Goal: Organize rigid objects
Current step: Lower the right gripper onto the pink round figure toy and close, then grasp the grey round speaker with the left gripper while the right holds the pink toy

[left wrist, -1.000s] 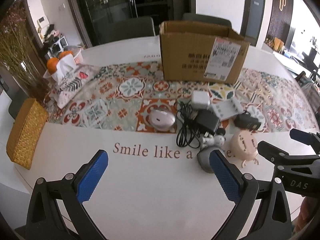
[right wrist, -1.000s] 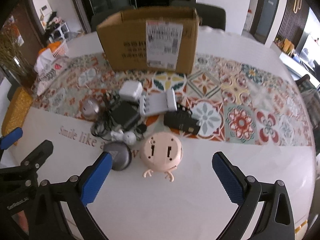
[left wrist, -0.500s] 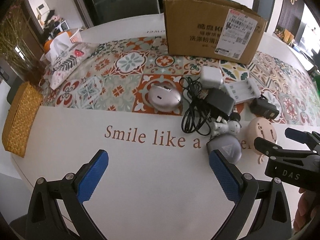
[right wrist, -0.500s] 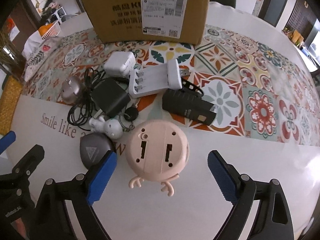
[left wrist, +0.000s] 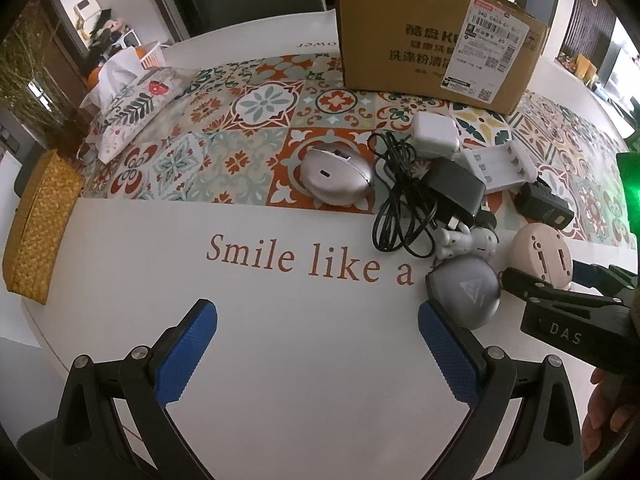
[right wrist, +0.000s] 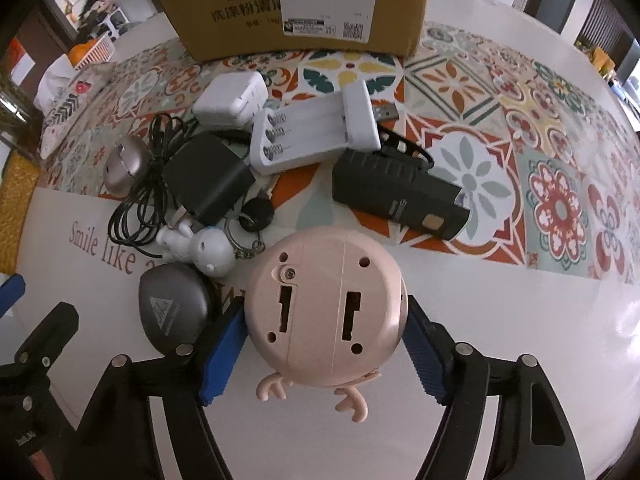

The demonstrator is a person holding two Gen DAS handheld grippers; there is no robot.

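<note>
A round pink device with antler feet lies face down on the white table. My right gripper has its blue pads on both sides of it, touching or nearly so. Left of it lies a grey rounded case. Behind are a white figurine keychain, a black adapter with cable, a white battery charger, a white plug, a black battery pack and a silver case. My left gripper is open and empty over bare table, its right pad beside the grey case.
A cardboard box stands behind the pile on the patterned runner. A tissue pack and a woven basket are at the left. The pink device also shows in the left wrist view.
My right gripper has moved forward and narrowed around the pink device. My left gripper has moved closer to the pile and stays open.
</note>
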